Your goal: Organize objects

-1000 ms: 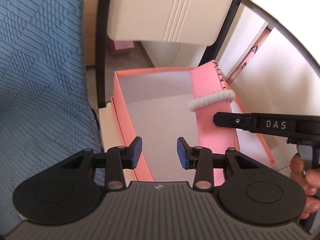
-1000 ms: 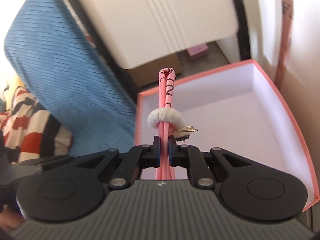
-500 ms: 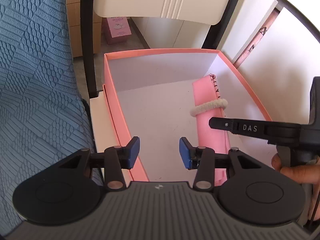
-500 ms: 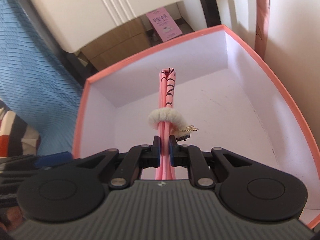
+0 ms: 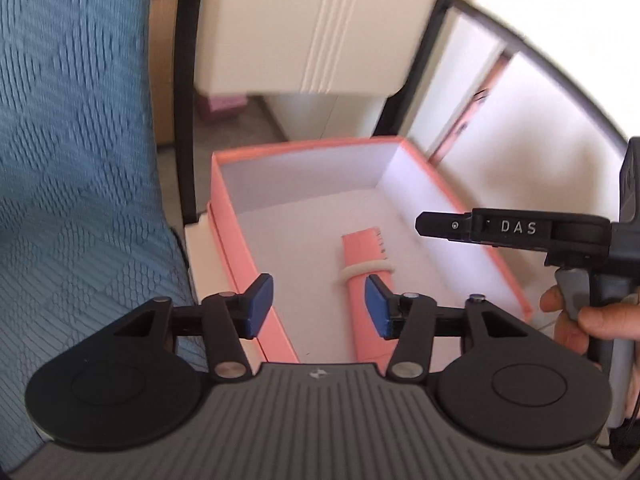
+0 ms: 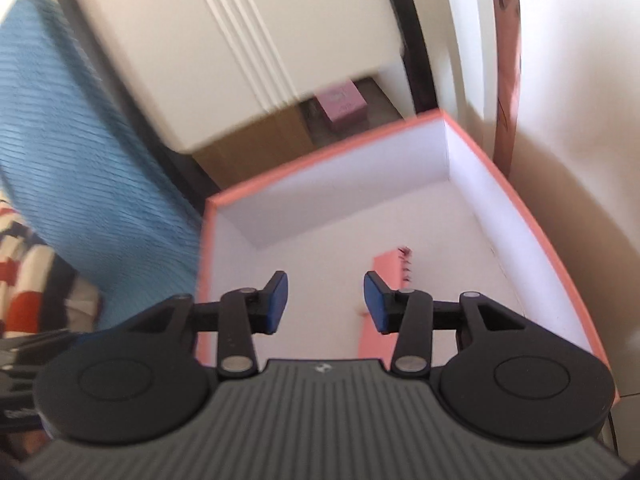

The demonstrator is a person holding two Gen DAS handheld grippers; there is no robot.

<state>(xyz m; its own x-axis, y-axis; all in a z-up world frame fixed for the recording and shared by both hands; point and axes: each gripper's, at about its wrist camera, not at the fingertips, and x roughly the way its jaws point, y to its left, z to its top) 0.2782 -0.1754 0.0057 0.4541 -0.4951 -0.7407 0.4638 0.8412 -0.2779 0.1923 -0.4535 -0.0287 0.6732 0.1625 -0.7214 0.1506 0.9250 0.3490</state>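
Note:
A pink open box [image 5: 256, 272] with a white inside stands on a chair seat. A flat pink pouch [image 5: 362, 252] with a white fuzzy band [image 5: 366, 270] around it lies on the box floor. My left gripper [image 5: 318, 306] is open and empty above the box's near left corner. My right gripper [image 6: 326, 300] is open and empty above the box, with the pouch [image 6: 386, 268] lying below it. The right gripper also shows in the left wrist view [image 5: 424, 224], above the box's right wall.
A cream chair back [image 5: 312, 24] with a black frame [image 5: 186, 120] rises behind the box. Blue textured fabric [image 5: 72, 152] lies to the left. A white wall [image 6: 580, 120] stands close on the right. A small pink box [image 6: 344, 104] sits on the floor beyond.
My right gripper opened and let go of the pink pouch, which now lies flat in the box. The right gripper has lifted away. The left gripper stays open.

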